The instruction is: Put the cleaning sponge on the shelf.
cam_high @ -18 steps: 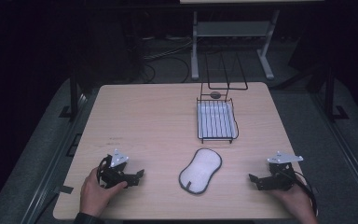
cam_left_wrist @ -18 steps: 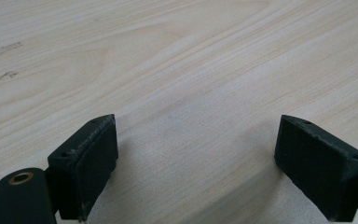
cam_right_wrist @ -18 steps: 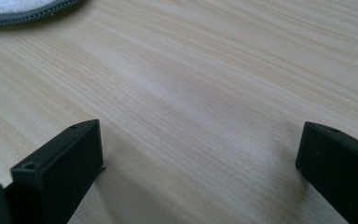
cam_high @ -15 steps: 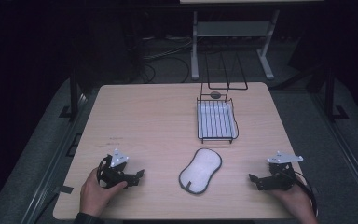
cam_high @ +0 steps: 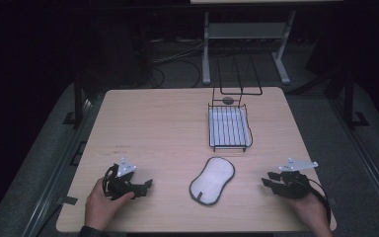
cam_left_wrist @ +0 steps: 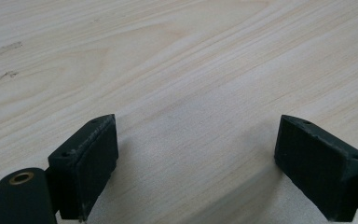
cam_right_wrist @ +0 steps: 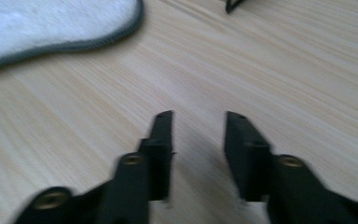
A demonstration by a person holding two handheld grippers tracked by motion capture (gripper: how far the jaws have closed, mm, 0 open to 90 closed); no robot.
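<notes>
The left gripper (cam_high: 147, 185) is resting at the table's (cam_high: 168, 133) seven o'clock, jaws spread wide, grasping nothing. The pad (cam_high: 212, 180) is lying flat at six o'clock, below the wire tray (cam_high: 229, 129). The right gripper (cam_high: 268, 178) is sitting at five o'clock, jaws narrowly parted, empty, pointing at the pad.

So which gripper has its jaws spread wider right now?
The left gripper: its jaws stand far apart over bare table. The right gripper shows just a narrow gap, nothing between, pointing toward the pad.
</notes>
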